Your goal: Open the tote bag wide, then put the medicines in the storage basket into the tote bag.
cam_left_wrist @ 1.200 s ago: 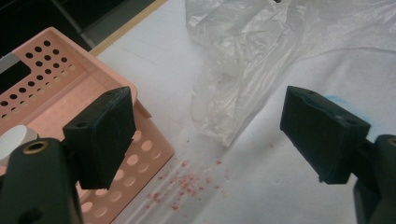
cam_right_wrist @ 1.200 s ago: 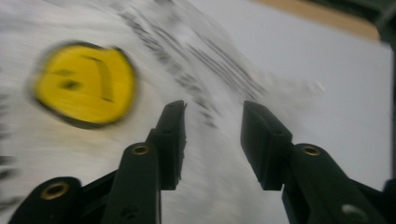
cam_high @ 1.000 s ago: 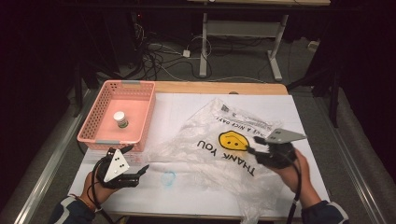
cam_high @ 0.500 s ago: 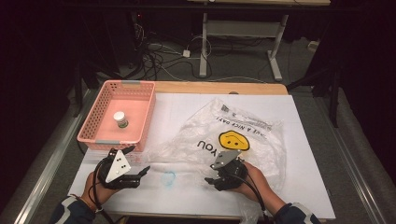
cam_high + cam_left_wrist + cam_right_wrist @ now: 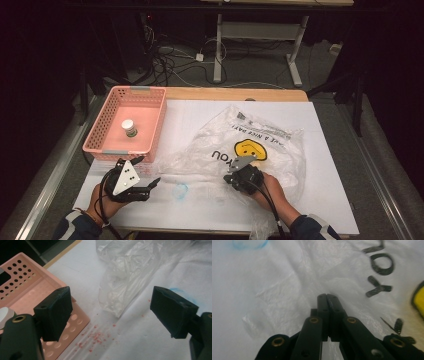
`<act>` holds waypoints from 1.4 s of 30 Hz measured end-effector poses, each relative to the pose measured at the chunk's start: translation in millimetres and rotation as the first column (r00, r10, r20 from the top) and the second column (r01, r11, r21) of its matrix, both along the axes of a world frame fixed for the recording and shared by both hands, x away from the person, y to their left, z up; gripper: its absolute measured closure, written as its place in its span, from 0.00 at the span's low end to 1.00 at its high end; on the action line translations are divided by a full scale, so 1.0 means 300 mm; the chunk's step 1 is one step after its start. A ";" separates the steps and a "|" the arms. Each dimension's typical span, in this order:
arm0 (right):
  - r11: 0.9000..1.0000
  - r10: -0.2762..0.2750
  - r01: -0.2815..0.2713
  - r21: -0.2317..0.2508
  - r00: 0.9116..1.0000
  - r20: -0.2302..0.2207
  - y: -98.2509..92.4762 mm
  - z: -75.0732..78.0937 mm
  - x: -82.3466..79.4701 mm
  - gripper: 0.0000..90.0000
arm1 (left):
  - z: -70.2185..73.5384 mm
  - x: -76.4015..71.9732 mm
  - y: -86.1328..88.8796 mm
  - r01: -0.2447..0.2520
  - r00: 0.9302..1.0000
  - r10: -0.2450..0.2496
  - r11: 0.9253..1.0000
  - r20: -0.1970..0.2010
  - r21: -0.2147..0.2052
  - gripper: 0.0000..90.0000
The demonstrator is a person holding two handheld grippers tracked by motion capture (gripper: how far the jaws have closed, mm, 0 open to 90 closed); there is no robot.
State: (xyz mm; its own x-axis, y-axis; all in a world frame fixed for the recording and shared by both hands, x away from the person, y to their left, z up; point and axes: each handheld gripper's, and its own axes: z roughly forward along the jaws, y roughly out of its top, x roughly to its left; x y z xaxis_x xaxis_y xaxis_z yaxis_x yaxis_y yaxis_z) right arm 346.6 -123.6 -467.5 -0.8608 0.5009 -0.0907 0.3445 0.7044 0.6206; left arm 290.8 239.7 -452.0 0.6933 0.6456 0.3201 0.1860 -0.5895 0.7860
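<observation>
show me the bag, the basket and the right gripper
bag [image 5: 280, 150], high view, on the clear film right of the smiley print
basket [image 5: 102, 131], high view, on its pink left wall
right gripper [image 5: 327, 297], right gripper view, at the tips of its jaws, closed together on the bag

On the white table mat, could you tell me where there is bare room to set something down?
The white mat is bare between the pink basket and the plastic bag, and along the far edge. A narrow strip runs right of the bag. The near edge is crowded: the left gripper, right gripper and bag film.
</observation>
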 end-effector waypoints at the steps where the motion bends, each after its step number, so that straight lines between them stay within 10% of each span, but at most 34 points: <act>1: 0.999 -0.032 0.031 0.029 0.999 0.024 -0.007 0.025 0.007 1.00 | 0.005 0.001 0.004 -0.004 1.000 0.004 1.000 0.003 -0.007 0.20; 12: 0.976 -0.153 0.113 0.184 0.964 0.216 -0.049 0.212 0.055 1.00 | 0.055 0.023 0.048 -0.063 0.998 0.064 0.997 0.025 -0.050 0.20; 20: 0.956 -0.208 0.135 0.261 0.939 0.273 -0.062 0.289 0.107 1.00 | 0.131 0.095 0.124 -0.157 0.987 0.158 0.982 0.004 -0.105 0.19; 30: 0.943 -0.242 0.138 0.304 0.910 0.338 -0.061 0.343 0.118 1.00 | 0.218 0.264 0.180 -0.238 0.971 0.237 0.971 -0.016 -0.022 0.19; 36: 0.933 -0.258 0.134 0.335 0.897 0.358 -0.089 0.370 0.127 1.00 | 0.209 0.442 0.206 -0.286 0.943 0.297 0.954 -0.153 0.085 0.19; 39: 0.927 -0.262 0.135 0.349 0.899 0.350 -0.097 0.371 0.141 1.00 | 0.185 0.533 0.207 -0.300 0.912 0.336 0.937 -0.234 0.178 0.20; 40: 0.926 -0.261 0.133 0.354 0.902 0.344 -0.100 0.370 0.146 1.00 | 0.168 0.588 0.205 -0.306 0.892 0.373 0.914 -0.255 0.265 0.20; 41: 0.924 -0.260 0.132 0.359 0.904 0.338 -0.103 0.368 0.150 1.00 | 0.161 0.611 0.208 -0.313 0.879 0.390 0.907 -0.275 0.283 0.22; 42: 0.923 -0.258 0.131 0.361 0.907 0.332 -0.105 0.365 0.153 1.00 | 0.161 0.611 0.208 -0.313 0.879 0.390 0.907 -0.275 0.283 0.24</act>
